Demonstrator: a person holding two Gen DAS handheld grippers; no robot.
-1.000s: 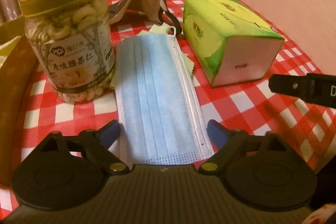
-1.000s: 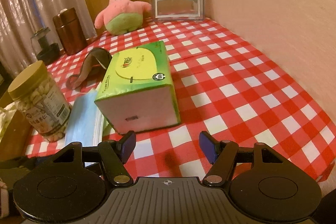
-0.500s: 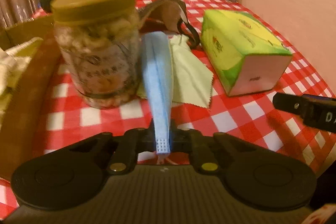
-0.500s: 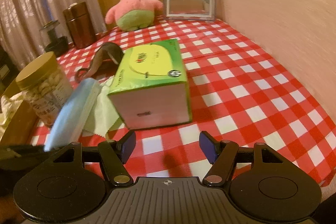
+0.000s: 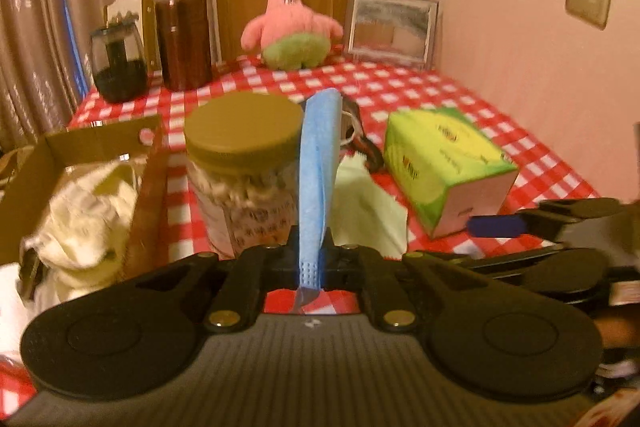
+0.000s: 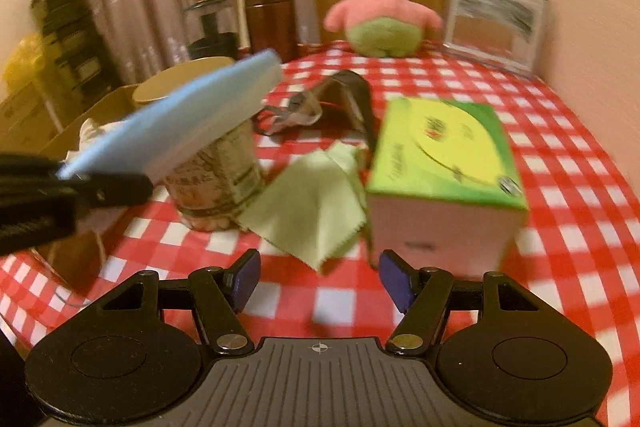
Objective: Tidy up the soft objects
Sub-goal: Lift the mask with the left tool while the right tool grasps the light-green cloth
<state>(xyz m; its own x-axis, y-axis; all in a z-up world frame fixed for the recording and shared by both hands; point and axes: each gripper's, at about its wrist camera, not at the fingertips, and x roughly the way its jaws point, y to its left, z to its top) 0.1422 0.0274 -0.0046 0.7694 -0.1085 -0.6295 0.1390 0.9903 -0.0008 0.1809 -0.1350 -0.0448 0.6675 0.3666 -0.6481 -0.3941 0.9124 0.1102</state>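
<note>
My left gripper (image 5: 311, 255) is shut on the near end of a blue face mask (image 5: 318, 163), which stands up off the table in front of the nut jar (image 5: 244, 171). From the right wrist view the same mask (image 6: 188, 115) hangs slanted from the left gripper (image 6: 80, 183) at the left edge. A pale green cloth (image 6: 312, 203) lies flat on the checked tablecloth (image 6: 560, 187), just ahead of my right gripper (image 6: 318, 277), which is open with nothing between its fingers. A pink and green plush star (image 5: 290, 27) sits at the far end.
A green tissue box (image 6: 444, 167) lies right of the cloth. A cardboard box (image 5: 84, 163) holding a cream cloth (image 5: 80, 223) stands at the left. An eye mask with straps (image 6: 336, 99), a picture frame (image 5: 392, 25), a brown canister (image 5: 184, 43) and a dark jar (image 5: 118, 63) stand farther back.
The left gripper closed on the flat-lying blue mask and lifted it off the table, baring the green cloth under it. The right gripper swung left toward that cloth, still open.
</note>
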